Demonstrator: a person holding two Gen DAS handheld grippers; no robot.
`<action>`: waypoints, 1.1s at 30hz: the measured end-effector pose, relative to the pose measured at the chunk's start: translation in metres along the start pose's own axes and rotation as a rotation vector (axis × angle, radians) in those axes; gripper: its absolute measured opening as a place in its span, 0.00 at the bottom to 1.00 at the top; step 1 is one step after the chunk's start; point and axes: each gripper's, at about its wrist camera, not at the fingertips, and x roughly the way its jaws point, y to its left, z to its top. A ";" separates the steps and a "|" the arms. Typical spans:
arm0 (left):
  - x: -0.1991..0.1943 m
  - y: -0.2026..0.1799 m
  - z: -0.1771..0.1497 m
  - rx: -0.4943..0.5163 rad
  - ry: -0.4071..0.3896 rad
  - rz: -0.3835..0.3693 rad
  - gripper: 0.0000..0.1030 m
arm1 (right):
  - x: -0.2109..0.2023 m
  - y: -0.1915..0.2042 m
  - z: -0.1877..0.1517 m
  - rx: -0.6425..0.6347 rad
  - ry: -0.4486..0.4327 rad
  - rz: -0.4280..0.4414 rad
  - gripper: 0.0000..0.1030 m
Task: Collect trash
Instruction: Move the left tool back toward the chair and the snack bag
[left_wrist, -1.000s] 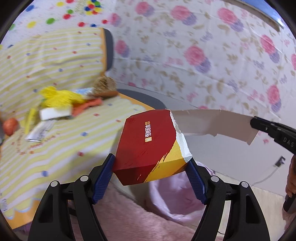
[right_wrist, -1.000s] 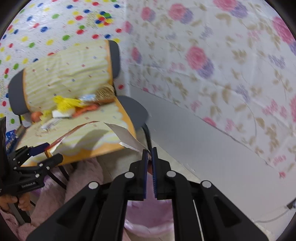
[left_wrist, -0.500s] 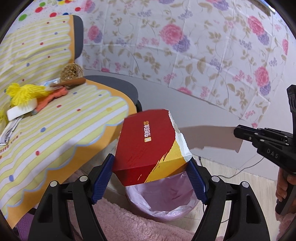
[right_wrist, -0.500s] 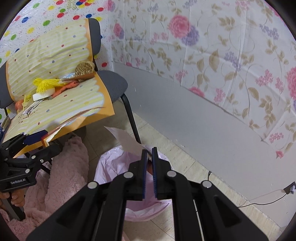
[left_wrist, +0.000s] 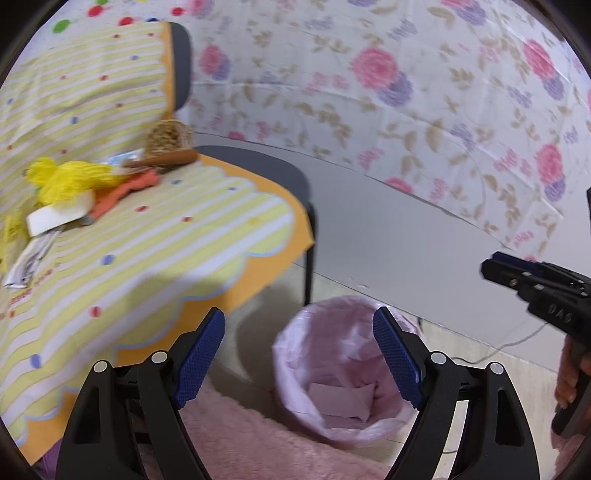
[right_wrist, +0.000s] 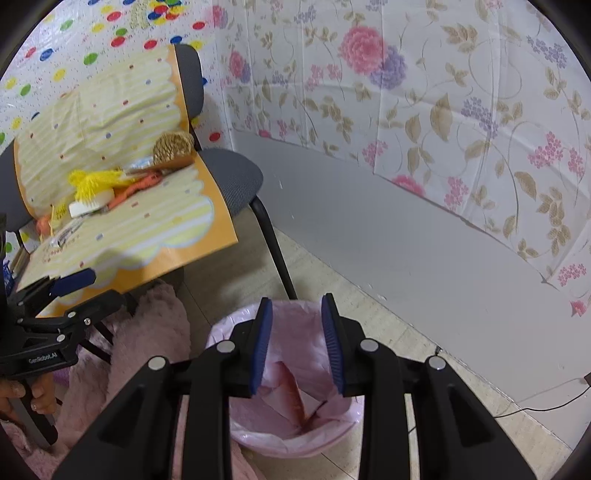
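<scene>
Step in hand: drop into bin (left_wrist: 347, 373). Your left gripper (left_wrist: 299, 362): jaws wide and opening, nothing between. Your right gripper (right_wrist: 297, 347): jaws opening, empty, over bin. Box scraps (right_wrist: 295, 398): inside liner. Remaining trash (left_wrist: 74, 188): on chair (left_wrist: 258, 166). Next, likely: reach back to chair, pick one piece.

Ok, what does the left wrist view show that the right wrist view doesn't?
Only the left wrist view: flat pale pieces lying in the bin's bottom, and the right gripper from the side.

Only the right wrist view: a reddish piece inside the liner, the polka-dot wall, and the left gripper from the side.

Both: the pink-lined bin, the chair's striped cloth with leftover trash, and both grippers' jaws opening, nothing between them.
</scene>
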 end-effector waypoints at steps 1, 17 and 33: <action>-0.002 0.003 0.001 -0.006 -0.003 0.007 0.80 | -0.001 0.001 0.002 -0.002 -0.008 0.006 0.27; -0.042 0.079 -0.012 -0.143 -0.043 0.174 0.80 | 0.012 0.076 0.038 -0.104 -0.071 0.228 0.27; -0.090 0.200 -0.006 -0.350 -0.099 0.473 0.80 | 0.060 0.177 0.101 -0.258 -0.074 0.376 0.28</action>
